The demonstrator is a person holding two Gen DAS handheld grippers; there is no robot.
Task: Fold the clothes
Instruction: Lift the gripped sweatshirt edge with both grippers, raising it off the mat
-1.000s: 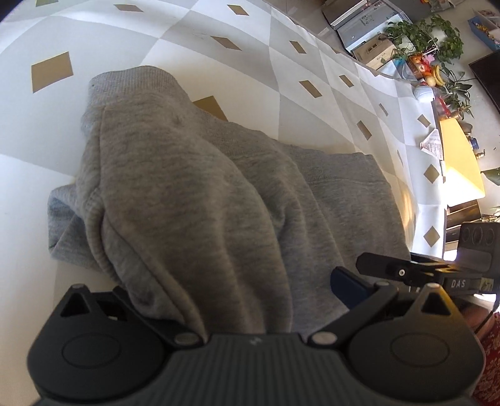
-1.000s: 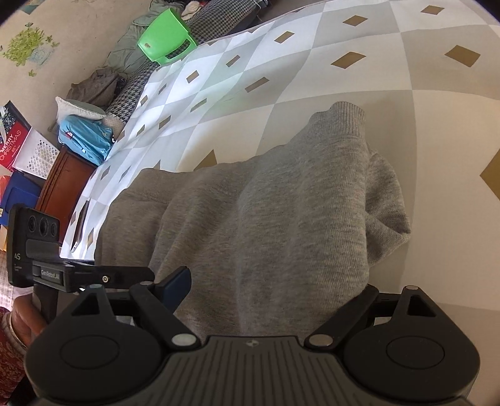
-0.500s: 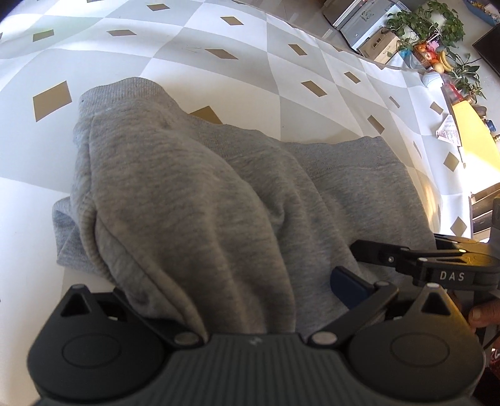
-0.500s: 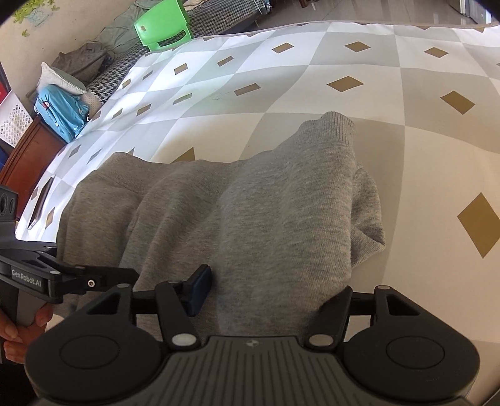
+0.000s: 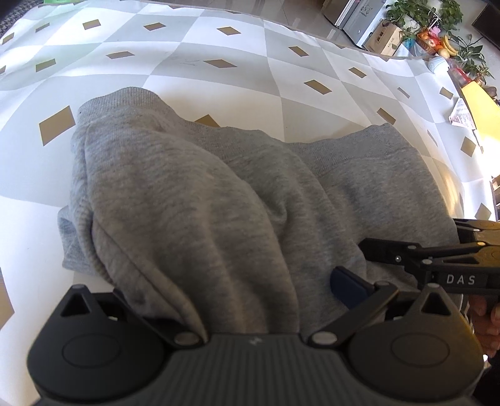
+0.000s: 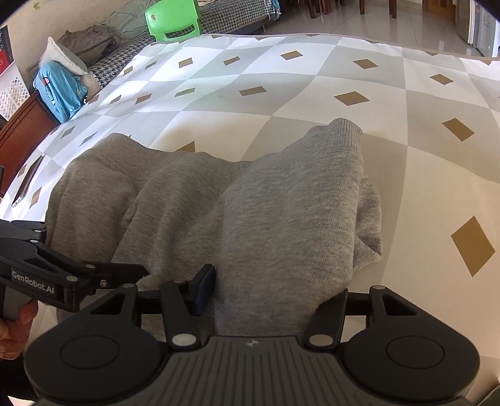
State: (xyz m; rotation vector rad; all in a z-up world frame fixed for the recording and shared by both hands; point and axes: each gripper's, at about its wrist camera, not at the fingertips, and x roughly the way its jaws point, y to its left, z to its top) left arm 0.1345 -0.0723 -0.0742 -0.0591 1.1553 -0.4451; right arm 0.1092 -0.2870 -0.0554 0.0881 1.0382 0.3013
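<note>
Grey sweatshirt on diamond-patterned bedcover

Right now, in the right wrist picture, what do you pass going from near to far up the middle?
Right gripper, jaws closing on cloth → grey sweatshirt → diamond-patterned bed cover → green plastic chair.

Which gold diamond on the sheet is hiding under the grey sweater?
The gold diamond at the far edge of the grey sweater: only its tip peeks out, while the others in view lie uncovered.
</note>
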